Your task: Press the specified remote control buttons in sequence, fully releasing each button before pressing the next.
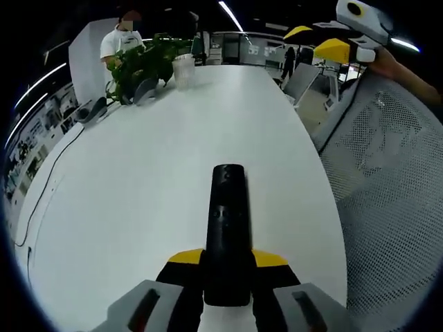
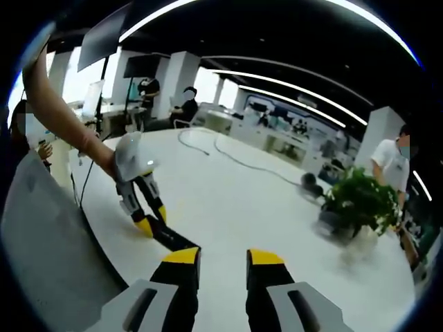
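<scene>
Left gripper (image 1: 227, 266): jaws clamped on the black remote control (image 1: 228, 221), pointing toward 12 o'clock over the table
Right gripper (image 2: 224, 266): jaws apart, nothing between them
Remote from the right gripper view: at 9 o'clock, one end in the left gripper
Container: pale cup (image 1: 184, 70) beside a potted plant (image 1: 142, 63), far end at 11 o'clock; contents cannot be told
Surface: white oval table (image 1: 138, 180), cable along its edge
Room: open office, ceiling light strips, a person standing

One remote (image 1: 228, 228), two claws (image 2: 223, 257), one plant (image 1: 140, 66).
</scene>
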`<action>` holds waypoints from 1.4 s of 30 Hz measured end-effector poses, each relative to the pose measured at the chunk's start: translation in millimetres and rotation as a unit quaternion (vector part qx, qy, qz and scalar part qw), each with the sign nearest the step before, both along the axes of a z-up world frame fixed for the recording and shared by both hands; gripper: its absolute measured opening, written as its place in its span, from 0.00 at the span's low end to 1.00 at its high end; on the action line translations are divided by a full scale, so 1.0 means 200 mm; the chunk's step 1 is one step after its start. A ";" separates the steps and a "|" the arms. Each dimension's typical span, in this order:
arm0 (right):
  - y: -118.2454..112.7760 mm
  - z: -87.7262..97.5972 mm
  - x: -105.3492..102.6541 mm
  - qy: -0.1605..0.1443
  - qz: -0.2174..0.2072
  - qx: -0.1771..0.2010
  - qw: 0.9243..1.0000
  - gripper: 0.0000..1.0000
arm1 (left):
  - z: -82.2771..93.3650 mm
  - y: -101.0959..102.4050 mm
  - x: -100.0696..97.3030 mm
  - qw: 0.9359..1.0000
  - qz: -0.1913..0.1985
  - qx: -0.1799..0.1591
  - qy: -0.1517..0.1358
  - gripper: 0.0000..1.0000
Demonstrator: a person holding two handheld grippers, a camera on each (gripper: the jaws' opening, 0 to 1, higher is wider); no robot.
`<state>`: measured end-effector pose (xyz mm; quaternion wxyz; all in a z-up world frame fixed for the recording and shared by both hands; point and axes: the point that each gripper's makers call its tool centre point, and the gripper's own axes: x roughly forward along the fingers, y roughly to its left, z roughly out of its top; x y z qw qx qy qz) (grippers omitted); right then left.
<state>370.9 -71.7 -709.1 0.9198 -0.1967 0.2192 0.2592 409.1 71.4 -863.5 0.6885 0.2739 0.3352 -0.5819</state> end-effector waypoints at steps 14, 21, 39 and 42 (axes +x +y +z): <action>0.07 -0.08 -0.04 0.030 0.041 -0.033 0.998 0.22 | -0.01 0.02 -0.11 1.000 0.012 0.003 -0.002 0.25; 0.08 -0.11 -0.06 0.042 0.050 -0.041 0.997 0.21 | 0.00 0.03 -0.16 1.000 0.012 0.008 -0.001 0.25; 0.16 -0.16 -0.11 0.066 0.094 -0.058 0.992 0.19 | 0.01 0.05 -0.23 0.999 0.036 0.000 0.000 0.25; 0.17 -0.16 -0.12 0.068 0.100 -0.058 0.991 0.19 | 0.01 0.05 -0.24 0.999 0.038 0.003 0.000 0.25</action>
